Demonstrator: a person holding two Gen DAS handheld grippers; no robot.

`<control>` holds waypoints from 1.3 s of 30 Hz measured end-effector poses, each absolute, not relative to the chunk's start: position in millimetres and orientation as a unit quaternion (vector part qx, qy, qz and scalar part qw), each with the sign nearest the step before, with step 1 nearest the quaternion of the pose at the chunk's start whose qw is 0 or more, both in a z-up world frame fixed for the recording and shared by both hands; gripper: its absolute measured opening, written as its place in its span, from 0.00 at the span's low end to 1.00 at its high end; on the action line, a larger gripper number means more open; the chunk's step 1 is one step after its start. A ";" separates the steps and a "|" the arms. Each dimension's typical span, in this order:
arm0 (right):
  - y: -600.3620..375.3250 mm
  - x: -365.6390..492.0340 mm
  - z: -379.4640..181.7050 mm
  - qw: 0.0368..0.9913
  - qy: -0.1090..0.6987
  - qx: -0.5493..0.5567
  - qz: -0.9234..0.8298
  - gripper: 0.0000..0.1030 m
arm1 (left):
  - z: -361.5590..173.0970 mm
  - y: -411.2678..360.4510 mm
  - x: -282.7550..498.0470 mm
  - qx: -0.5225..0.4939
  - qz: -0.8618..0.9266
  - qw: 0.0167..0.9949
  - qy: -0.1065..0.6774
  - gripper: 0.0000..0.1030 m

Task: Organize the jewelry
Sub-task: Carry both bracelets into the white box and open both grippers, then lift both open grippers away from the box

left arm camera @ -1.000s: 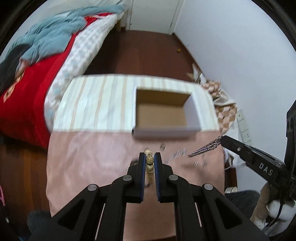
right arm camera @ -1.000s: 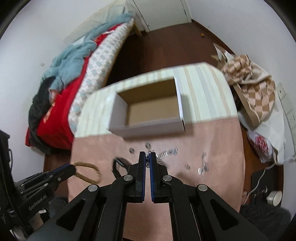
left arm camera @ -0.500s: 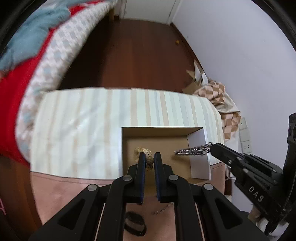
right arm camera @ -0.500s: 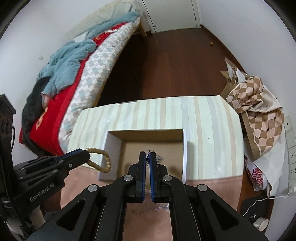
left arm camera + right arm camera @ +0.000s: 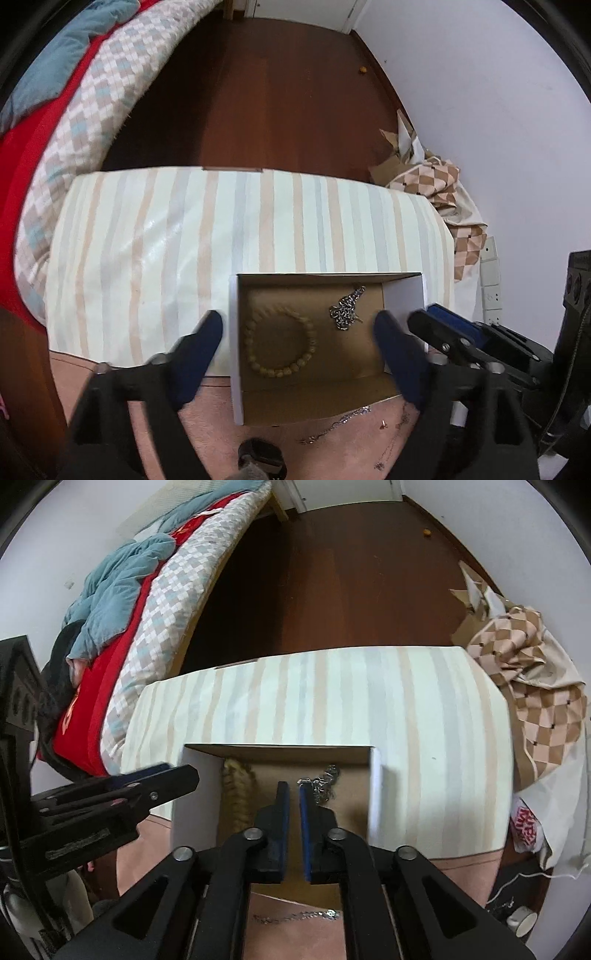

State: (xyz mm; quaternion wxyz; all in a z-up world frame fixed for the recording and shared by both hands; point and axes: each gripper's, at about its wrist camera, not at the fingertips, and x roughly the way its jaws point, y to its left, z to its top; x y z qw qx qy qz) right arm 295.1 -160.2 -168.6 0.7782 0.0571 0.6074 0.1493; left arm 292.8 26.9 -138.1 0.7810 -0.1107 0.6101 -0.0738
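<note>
An open white cardboard box (image 5: 233, 332) (image 5: 375, 794) stands on the striped table. A tan bead bracelet (image 5: 280, 341) (image 5: 238, 786) lies on its floor at the left. A silver chain (image 5: 345, 308) (image 5: 325, 781) lies at the back right. My left gripper (image 5: 299, 325) is open wide above the box and holds nothing. My right gripper (image 5: 290, 788) hovers over the box with its jaws a small gap apart, and the chain lies just past its tips. It shows from the side in the left wrist view (image 5: 447, 328).
More chains (image 5: 336, 424) (image 5: 295, 917) and small pieces lie on the pink cloth (image 5: 207, 424) in front of the box. A dark ring-shaped item (image 5: 258, 452) lies near the front. A bed (image 5: 55, 122) stands left, a checkered bag (image 5: 535, 686) right.
My left gripper has opened and the bead bracelet has dropped onto the box floor. My right gripper has parted slightly and the chain now lies in the box.
</note>
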 end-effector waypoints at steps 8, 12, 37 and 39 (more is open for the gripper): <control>-169.7 262.7 -162.9 0.797 0.597 -0.009 0.086 0.85 | -131.9 28.1 269.1 -0.031 -0.010 0.819 0.573 1.00; -170.0 249.5 -172.9 0.800 0.597 -0.039 0.054 0.92 | -138.6 34.4 253.8 -0.009 0.018 0.828 0.560 1.00; -176.9 195.0 -121.7 0.845 0.530 -0.072 0.000 0.95 | -107.7 30.5 192.1 -0.006 0.062 0.854 0.517 1.00; -177.5 188.3 -112.4 0.850 0.521 -0.072 -0.002 0.95 | -99.3 30.0 183.4 -0.009 0.063 0.859 0.509 1.00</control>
